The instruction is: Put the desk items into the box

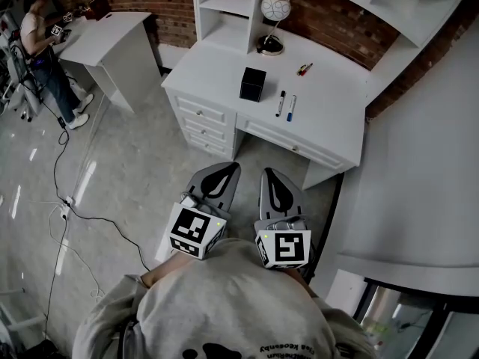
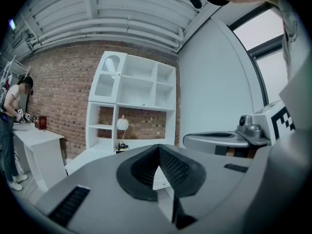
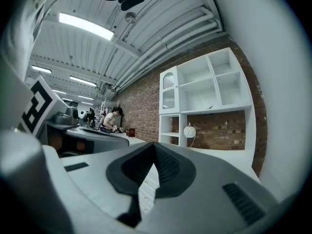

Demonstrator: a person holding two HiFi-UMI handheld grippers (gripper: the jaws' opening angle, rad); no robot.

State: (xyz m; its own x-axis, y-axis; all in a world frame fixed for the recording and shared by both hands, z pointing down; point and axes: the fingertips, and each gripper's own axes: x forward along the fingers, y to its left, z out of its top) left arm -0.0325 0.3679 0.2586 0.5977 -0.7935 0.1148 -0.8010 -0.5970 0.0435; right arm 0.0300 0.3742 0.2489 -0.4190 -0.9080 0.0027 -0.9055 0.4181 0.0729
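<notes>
Both grippers sit low by the chest, well apart from the desk (image 1: 217,69). Left gripper (image 1: 222,172) has its jaws pressed together, empty; right gripper (image 1: 273,176) is the same. Box (image 1: 253,84) is mid-desk, with 2 markers (image 1: 281,103) just right of it and a red item (image 1: 304,69) farther back. Likely step: approach. Step closer, spread the right jaws, and pinch the near marker across its barrel.

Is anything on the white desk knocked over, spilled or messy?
Nothing stands out. On the desk the black box sits upright, the two pens lie side by side, a small red thing lies farther back, and the round lamp stands at the back. Nothing looks spilled.
</notes>
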